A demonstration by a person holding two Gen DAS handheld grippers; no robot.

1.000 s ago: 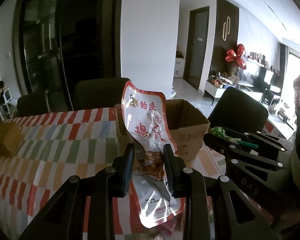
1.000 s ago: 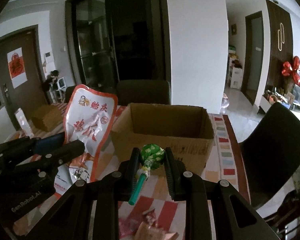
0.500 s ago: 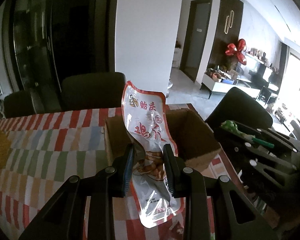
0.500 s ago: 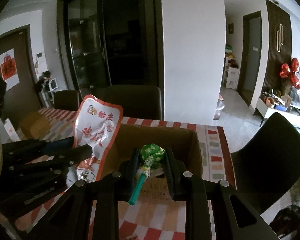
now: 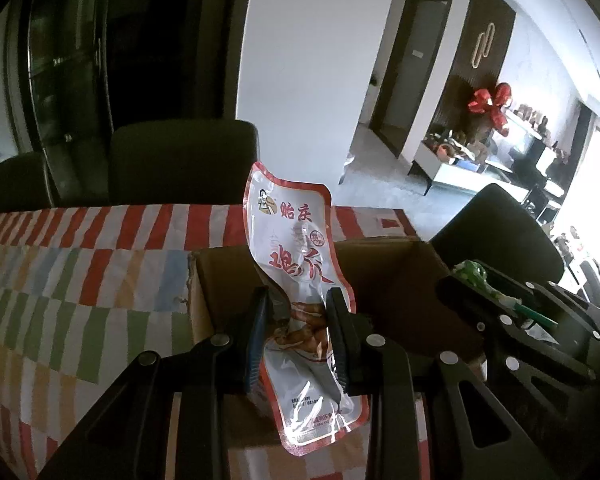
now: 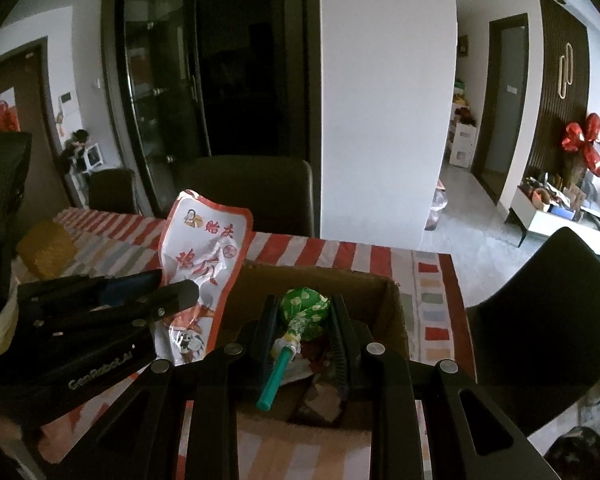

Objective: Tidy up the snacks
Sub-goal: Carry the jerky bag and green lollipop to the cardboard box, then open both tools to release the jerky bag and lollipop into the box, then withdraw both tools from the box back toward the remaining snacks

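My left gripper [image 5: 298, 312] is shut on a red-and-white snack pouch [image 5: 292, 240] and holds it upright over the near left part of an open cardboard box [image 5: 384, 252]. My right gripper [image 6: 303, 316] is shut on a green-wrapped lollipop [image 6: 305, 312] with a teal stick, above the box [image 6: 394, 312]. Some snacks lie inside the box [image 6: 320, 396]. The pouch also shows in the right wrist view [image 6: 204, 256], with the left gripper [image 6: 176, 292] beside it. The right gripper shows at the right of the left wrist view [image 5: 456, 280].
The box stands on a table with a striped red, white and pastel cloth [image 5: 80, 272]. Dark chairs [image 5: 180, 160] stand at the far side and another [image 6: 548, 312] to the right. A small brown box [image 6: 46, 248] sits at the far left.
Both grippers have moved forward and over the cardboard box with their snacks still held. The box now sits right under them.
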